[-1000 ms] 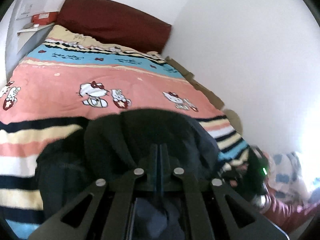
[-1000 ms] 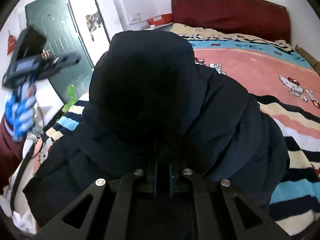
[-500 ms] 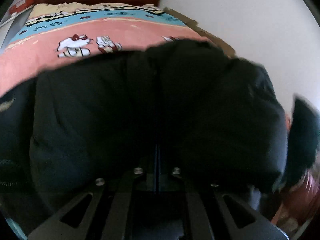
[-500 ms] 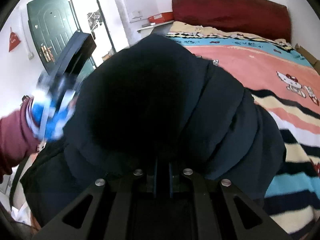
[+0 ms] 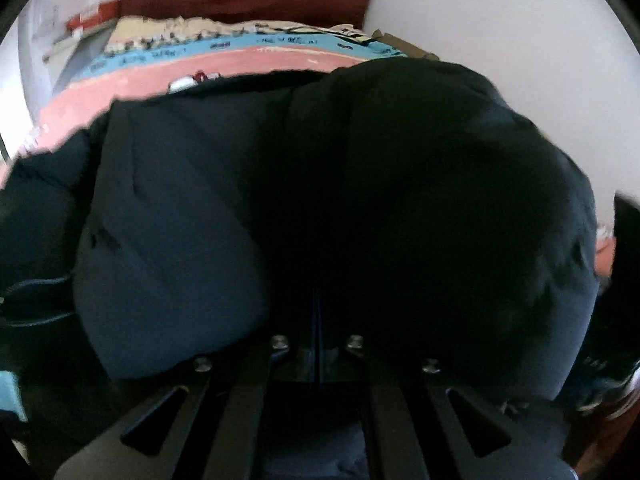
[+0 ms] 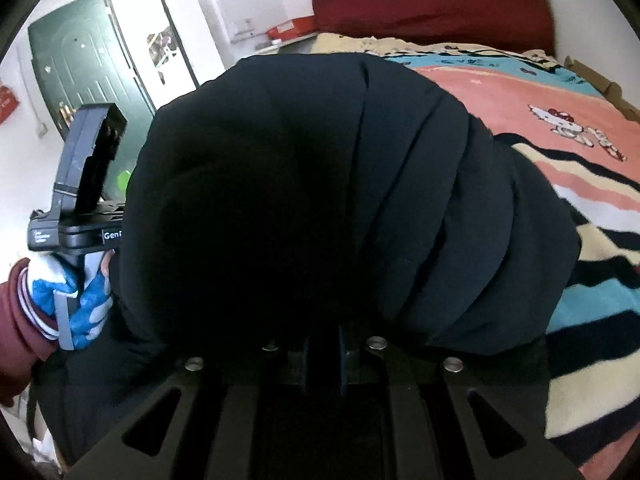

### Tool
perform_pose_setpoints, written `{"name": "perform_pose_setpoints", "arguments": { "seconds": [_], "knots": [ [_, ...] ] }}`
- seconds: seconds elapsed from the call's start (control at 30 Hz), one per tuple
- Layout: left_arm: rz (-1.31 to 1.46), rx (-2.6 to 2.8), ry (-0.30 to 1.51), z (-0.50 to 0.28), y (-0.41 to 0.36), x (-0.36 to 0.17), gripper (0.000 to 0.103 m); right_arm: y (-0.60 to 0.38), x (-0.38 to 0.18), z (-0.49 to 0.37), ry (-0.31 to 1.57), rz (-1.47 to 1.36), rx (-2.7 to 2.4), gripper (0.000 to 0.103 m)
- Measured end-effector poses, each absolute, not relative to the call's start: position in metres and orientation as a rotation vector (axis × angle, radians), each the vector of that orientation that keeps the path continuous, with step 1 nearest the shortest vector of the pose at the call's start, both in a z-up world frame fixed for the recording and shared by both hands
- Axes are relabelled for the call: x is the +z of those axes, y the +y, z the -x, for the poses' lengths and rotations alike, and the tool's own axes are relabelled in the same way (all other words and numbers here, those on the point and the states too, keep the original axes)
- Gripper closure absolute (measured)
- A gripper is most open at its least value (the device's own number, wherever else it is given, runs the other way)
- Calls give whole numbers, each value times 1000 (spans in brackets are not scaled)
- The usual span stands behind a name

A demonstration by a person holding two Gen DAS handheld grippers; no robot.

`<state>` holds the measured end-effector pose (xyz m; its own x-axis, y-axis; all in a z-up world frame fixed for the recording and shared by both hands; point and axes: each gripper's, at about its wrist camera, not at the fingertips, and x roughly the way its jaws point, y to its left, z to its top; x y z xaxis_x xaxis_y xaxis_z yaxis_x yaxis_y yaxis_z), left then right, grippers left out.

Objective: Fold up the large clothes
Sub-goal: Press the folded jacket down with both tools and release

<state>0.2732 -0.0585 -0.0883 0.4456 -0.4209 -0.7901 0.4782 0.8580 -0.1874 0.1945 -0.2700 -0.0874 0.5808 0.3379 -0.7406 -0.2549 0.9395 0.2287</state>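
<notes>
A dark navy padded jacket (image 5: pixel 280 208) fills most of the left wrist view and bulges up over the bed. My left gripper (image 5: pixel 318 332) is shut on a fold of it. The same jacket (image 6: pixel 320 184) fills the right wrist view, quilted seams showing on its right side. My right gripper (image 6: pixel 322 352) is shut on its fabric; the fingertips are buried in cloth. The left gripper's body (image 6: pixel 86 184), held by a gloved hand, shows at the left of the right wrist view, against the jacket's edge.
The bed has a striped pink, blue and cream cartoon-cat blanket (image 6: pixel 560 120) and a dark red headboard (image 6: pixel 432 4). A white wall (image 5: pixel 500 20) runs along the bed's right side. A green door (image 6: pixel 80 60) stands at the left.
Both grippers have lifted the jacket and carried it forward over the bed. It now covers far more of both views. The left gripper has come close beside the right.
</notes>
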Motion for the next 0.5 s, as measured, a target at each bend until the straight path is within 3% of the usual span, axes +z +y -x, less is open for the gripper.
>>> {"name": "perform_pose_setpoints", "arguments": {
  "seconds": [0.07,0.2,0.5],
  "knots": [
    [-76,-546,943,-264,-55,-82,102,-270,-82,-192,906,-99,349,81],
    [-28,-547,953,-252,-47,-73,102,-276,-56,-172,887,-88,335,43],
    [-9,-574,904,-262,-39,-27,97,-285,22,-181,755,-51,274,37]
  ]
}}
